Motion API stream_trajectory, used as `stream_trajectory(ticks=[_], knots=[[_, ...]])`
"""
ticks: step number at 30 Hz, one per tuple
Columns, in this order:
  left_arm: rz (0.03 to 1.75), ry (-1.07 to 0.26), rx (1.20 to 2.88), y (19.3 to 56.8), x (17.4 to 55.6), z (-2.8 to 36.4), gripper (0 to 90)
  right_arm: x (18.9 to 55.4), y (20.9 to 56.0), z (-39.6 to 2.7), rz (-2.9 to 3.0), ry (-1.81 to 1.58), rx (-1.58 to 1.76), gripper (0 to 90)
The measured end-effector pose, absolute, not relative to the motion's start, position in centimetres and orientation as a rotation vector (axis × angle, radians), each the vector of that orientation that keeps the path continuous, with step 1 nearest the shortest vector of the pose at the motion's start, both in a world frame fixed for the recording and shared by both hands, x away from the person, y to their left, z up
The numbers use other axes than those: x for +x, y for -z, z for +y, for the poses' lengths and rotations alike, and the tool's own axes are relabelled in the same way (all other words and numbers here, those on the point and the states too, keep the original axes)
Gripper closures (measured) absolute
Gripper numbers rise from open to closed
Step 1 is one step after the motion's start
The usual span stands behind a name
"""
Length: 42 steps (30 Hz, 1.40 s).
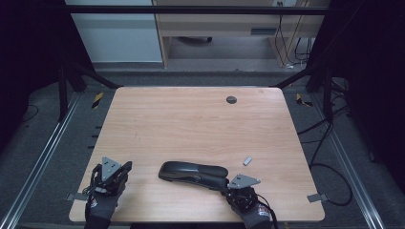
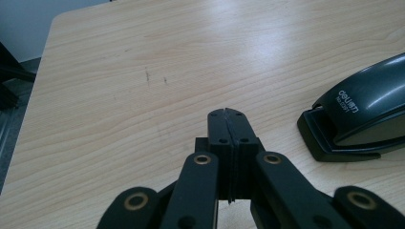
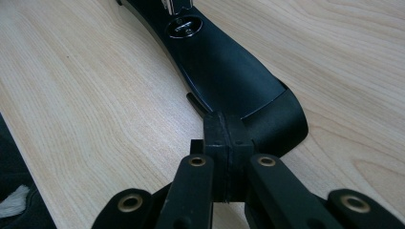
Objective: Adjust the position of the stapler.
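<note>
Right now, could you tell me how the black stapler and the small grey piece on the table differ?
The black stapler is long, dark and glossy; the small grey piece is tiny, pale and blocky. The stapler lies near the table's front edge with its rear end at the shut right gripper; the grey piece lies apart, farther back and to the right, with nothing touching it. Both rest flat on the wooden table.

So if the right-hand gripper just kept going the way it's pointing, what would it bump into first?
The black stapler. The right gripper, jaws shut, points along the stapler's length with its tip at or just above the near end; whether they already touch is hard to judge.
</note>
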<state>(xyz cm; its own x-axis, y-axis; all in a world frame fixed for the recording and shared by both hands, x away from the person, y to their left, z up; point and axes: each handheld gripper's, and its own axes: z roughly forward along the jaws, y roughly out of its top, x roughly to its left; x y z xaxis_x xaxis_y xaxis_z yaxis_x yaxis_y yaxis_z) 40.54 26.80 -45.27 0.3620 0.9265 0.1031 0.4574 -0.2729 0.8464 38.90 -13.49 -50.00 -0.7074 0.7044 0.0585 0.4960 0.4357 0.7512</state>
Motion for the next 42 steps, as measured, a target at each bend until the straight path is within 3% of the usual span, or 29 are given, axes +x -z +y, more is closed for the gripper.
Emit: stream_trajectory(ticks=[27, 42], knots=[[1.204, -0.778, 1.893, 45.4, 41.4, 25.7, 89.5, 39.6, 50.0, -13.8, 2.394, -1.100, 1.045, 90.0], [1.171, -0.688, 1.995, 47.0, 44.8, 22.2, 89.5, 40.3, 48.1, -17.2, 2.231, -1.188, 1.112, 90.0]])
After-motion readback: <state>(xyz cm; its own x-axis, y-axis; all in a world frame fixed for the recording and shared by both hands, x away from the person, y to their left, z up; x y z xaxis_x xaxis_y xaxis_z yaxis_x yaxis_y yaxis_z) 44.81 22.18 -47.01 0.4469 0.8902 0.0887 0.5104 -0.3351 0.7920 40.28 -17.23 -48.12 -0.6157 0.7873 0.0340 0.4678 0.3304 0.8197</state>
